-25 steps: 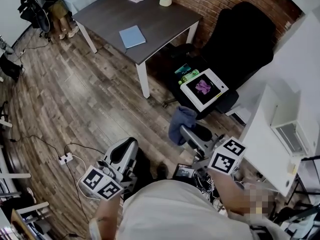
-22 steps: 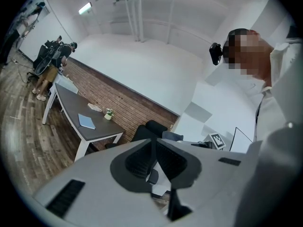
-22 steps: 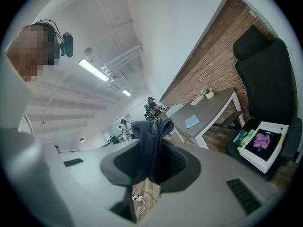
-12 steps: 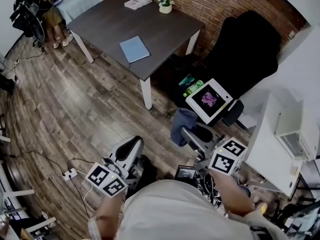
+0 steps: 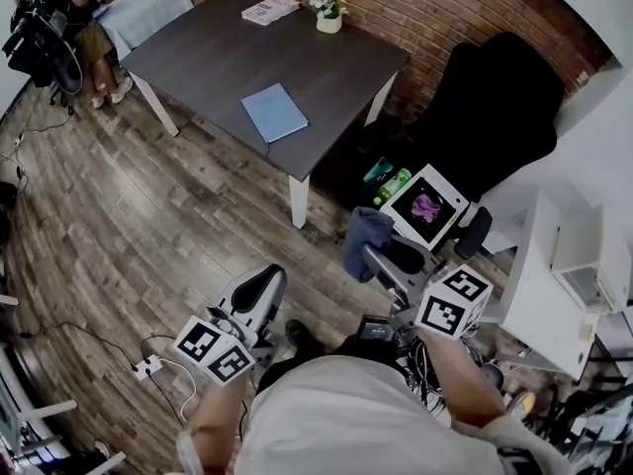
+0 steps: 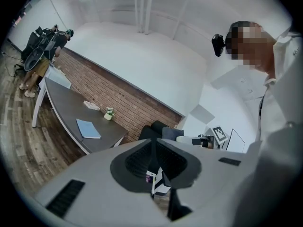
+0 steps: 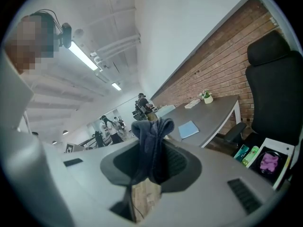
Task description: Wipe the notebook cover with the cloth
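The right gripper has its fingers clamped on a dark blue cloth, which bunches up above them and hangs between them. The left gripper has its fingers pressed together with nothing between them. Both are held low over the wood floor, well apart from the blue notebook lying flat on the dark surface.
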### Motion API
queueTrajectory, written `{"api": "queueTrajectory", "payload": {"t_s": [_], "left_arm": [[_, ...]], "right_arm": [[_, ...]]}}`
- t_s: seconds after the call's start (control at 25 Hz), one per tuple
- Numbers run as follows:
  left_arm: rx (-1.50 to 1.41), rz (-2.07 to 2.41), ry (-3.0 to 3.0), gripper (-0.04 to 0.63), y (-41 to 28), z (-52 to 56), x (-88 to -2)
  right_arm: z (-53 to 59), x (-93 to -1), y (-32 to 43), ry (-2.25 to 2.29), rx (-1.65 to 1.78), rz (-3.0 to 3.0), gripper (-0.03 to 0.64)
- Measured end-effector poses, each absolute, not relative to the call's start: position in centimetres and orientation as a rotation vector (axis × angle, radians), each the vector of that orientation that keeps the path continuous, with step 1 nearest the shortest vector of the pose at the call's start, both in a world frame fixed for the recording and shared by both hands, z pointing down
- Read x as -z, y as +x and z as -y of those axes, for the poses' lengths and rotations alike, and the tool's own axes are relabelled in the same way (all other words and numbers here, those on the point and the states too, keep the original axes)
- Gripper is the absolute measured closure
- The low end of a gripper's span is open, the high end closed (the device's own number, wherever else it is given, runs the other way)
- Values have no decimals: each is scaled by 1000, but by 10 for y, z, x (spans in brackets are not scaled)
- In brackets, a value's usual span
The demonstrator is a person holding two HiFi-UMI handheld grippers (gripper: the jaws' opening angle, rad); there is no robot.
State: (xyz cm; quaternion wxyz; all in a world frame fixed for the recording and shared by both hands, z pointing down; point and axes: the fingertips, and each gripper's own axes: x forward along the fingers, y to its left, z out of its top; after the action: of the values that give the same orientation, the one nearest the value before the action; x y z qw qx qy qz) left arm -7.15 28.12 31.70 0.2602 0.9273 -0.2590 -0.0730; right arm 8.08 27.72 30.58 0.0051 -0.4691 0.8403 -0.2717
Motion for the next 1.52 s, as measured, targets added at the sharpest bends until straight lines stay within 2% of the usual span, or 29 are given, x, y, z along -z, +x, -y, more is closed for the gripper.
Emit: {"api": "queueTrajectory", "payload": {"t_s": [0.6,1.12,1.52], "left_arm": [[169,766,2489,565,-74,-188,-336],[150,953,2390,546,-20,-60,-360],[84,1036,2322,543,5,-6,-387]], "right_arm": [[-167,-327,75,-1456,900,-2698,503],[-26,-346,120,-1289,959,-2883,503],[37,-375,143,-1230,1037,-2966,503]]}}
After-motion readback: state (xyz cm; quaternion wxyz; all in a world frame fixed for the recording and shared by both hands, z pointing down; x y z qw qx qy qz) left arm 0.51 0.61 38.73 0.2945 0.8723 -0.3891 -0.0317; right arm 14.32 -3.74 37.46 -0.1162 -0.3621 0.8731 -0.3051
